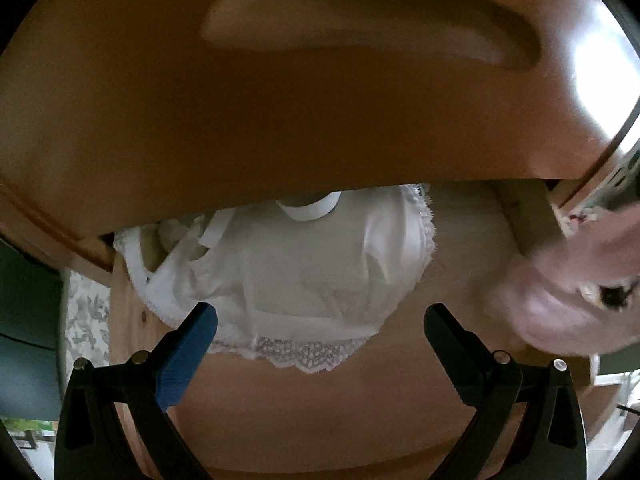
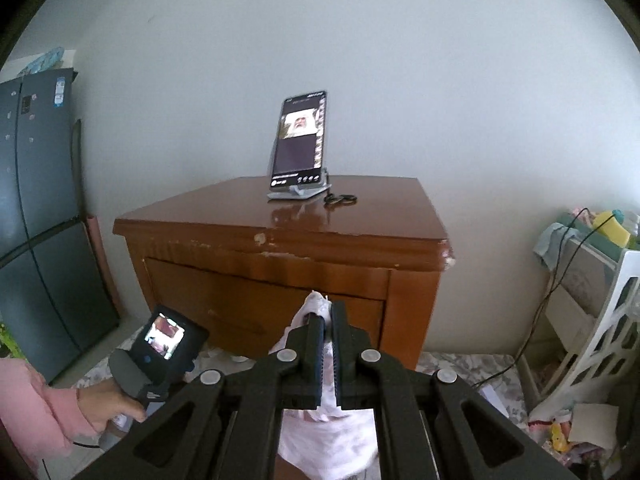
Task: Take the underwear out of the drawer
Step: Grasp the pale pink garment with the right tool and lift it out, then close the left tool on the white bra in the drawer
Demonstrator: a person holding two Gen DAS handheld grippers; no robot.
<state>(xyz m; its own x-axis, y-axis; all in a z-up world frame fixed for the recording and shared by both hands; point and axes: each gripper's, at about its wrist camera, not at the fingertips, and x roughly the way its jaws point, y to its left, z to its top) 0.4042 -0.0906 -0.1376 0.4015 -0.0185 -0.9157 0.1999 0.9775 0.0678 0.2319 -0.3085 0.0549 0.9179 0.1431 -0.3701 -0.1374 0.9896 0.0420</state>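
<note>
The wooden nightstand (image 2: 280, 240) fills the right wrist view, a phone on a stand (image 2: 298, 148) on top. Below, its open drawer (image 1: 280, 412) holds white lace-trimmed underwear (image 1: 288, 276), partly tucked under the drawer front above. The left hand-held gripper (image 1: 320, 336) hovers over it with jaws wide and empty; the right hand-held gripper (image 2: 326, 344) is clamped narrow on pink underwear (image 2: 320, 432) already lifted clear. Likely risks — the left pinches only lace, or the fabric snags under the overhang.
</note>
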